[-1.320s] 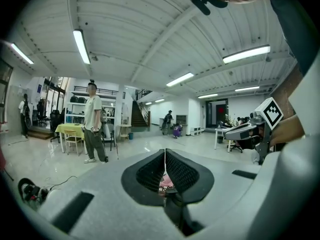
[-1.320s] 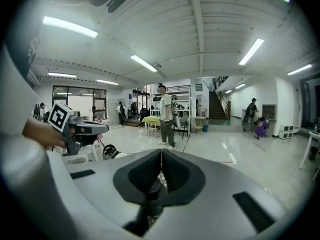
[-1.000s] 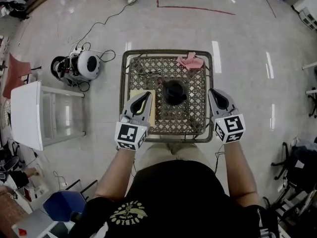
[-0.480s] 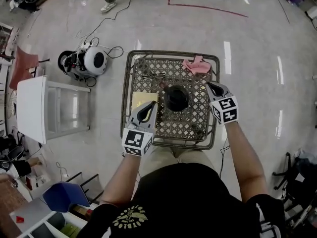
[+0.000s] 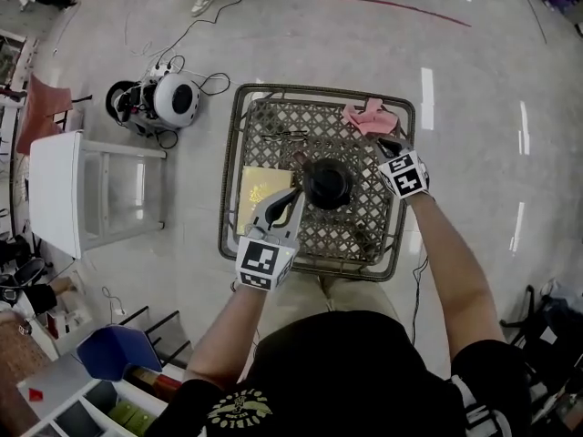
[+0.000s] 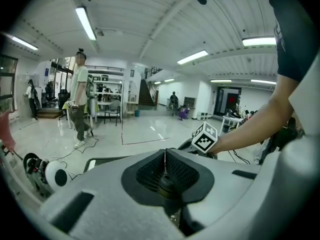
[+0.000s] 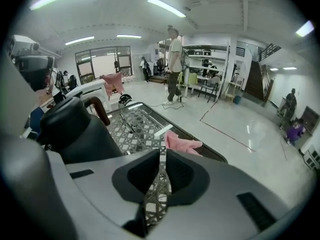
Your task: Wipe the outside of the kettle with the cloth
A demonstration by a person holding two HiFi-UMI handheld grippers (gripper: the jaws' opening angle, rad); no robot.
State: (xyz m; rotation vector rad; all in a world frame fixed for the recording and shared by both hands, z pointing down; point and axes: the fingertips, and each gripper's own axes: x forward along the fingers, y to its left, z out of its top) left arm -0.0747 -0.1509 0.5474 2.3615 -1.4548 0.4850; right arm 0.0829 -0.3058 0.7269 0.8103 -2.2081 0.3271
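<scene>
Your right gripper (image 5: 386, 144), jaws pressed together and empty, has dropped toward the cloth (image 5: 369, 117); your left gripper (image 5: 293, 197), likewise closed, nears the kettle (image 5: 328, 182). No wiping yet.

Your left gripper (image 5: 295, 194) and right gripper (image 5: 389, 145) share one build: a pale grey moulded shell, with a black recess around dark, mesh-textured pads (image 6: 181, 171) and rectangular slots sunk into the shell's shoulders. Each carries a white cube (image 5: 264, 262) printed with black square markers. You wear a black T-shirt (image 5: 346, 371) with short sleeves, a pale gold emblem (image 5: 239, 406) on the front and white print on the right sleeve (image 5: 474, 408). Below the shirt show beige trousers (image 5: 312, 292). A thin dark cable (image 5: 416, 285) hangs beside your right forearm.
</scene>
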